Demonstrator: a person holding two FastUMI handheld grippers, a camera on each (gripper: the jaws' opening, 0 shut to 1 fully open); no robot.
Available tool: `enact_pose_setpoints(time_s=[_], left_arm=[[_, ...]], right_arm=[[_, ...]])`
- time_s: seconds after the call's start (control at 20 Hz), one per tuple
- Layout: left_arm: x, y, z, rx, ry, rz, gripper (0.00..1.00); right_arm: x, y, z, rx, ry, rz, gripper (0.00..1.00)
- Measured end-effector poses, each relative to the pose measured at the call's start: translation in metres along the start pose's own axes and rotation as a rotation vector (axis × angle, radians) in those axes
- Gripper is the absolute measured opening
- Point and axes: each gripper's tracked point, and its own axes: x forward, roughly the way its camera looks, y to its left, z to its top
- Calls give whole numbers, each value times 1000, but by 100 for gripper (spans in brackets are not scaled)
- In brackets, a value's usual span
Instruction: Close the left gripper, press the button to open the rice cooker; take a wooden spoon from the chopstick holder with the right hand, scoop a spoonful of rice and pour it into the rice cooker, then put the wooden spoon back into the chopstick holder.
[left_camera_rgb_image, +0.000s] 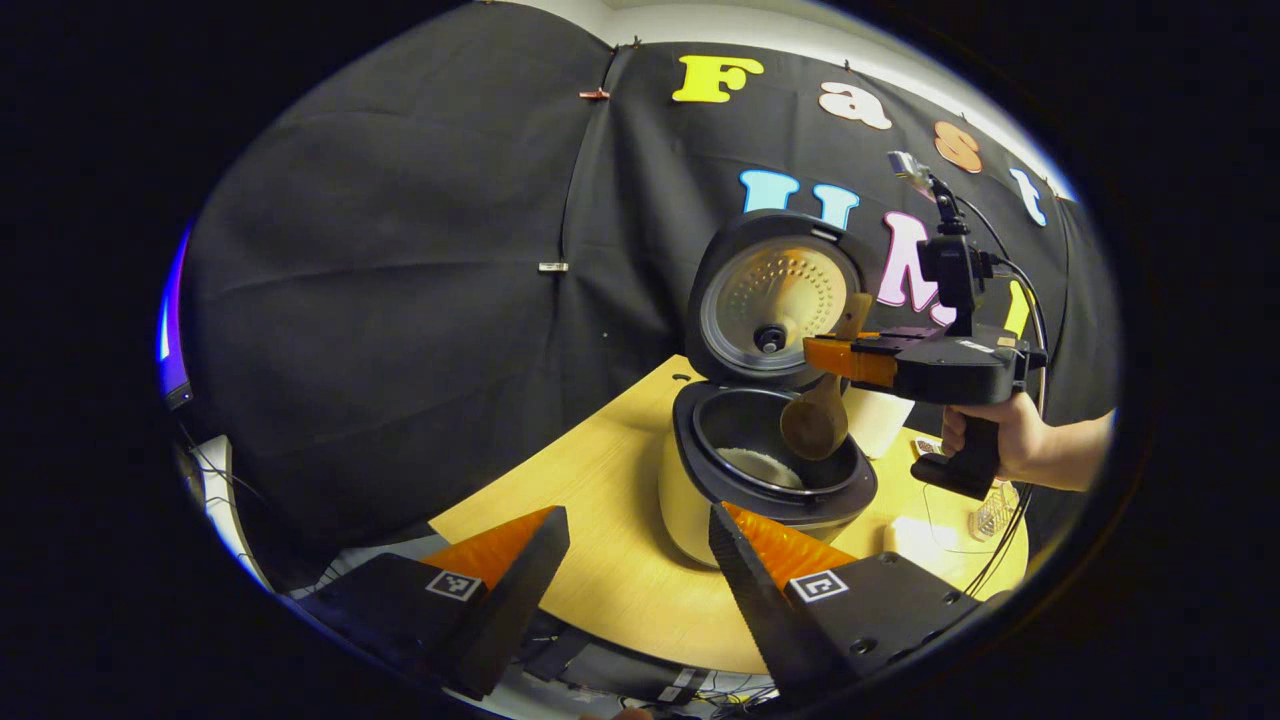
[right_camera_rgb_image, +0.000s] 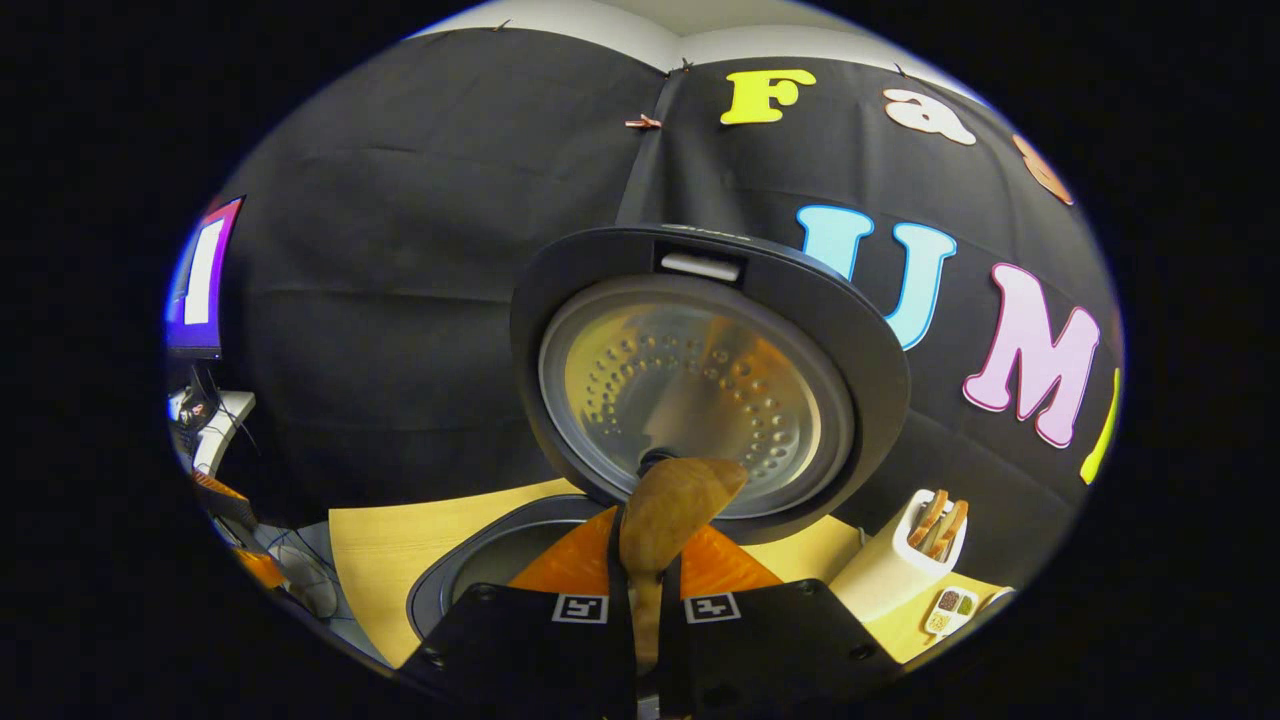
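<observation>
Over the open cream-bodied rice cooker (left_camera_rgb_image: 765, 470), standing near the pale wooden worktop's (left_camera_rgb_image: 600, 480) far edge, the right tongs (left_camera_rgb_image: 835, 358) clamp the brown wooden spoon (left_camera_rgb_image: 815, 420), bowl tipped above white rice (left_camera_rgb_image: 760, 465). Left tongs (left_camera_rgb_image: 640, 570) hang wide and empty at the near edge. Risks, I judge: the raised lid (right_camera_rgb_image: 700, 380) close behind could catch the spoon; the cream chopstick holder (right_camera_rgb_image: 895, 565) sits beside, leaving little room.
</observation>
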Motion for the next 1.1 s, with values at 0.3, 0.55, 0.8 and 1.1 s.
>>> enact_pose_setpoints(time_s=[0.3, 0.55, 0.8, 1.1], left_arm=[[-13, -18, 11, 25, -36, 1, 95], [-21, -46, 26, 35, -70, -31, 96], [-19, -82, 36, 59, -84, -80, 96], [-17, -138, 42, 72, -82, -147, 96]], right_arm=[[-31, -35, 21, 117, -36, -59, 13], [-69, -83, 41, 263, -96, -134, 13], [-115, -150, 59, 421, -173, -233, 13], [-186, -255, 24, 515, -186, -411, 13]])
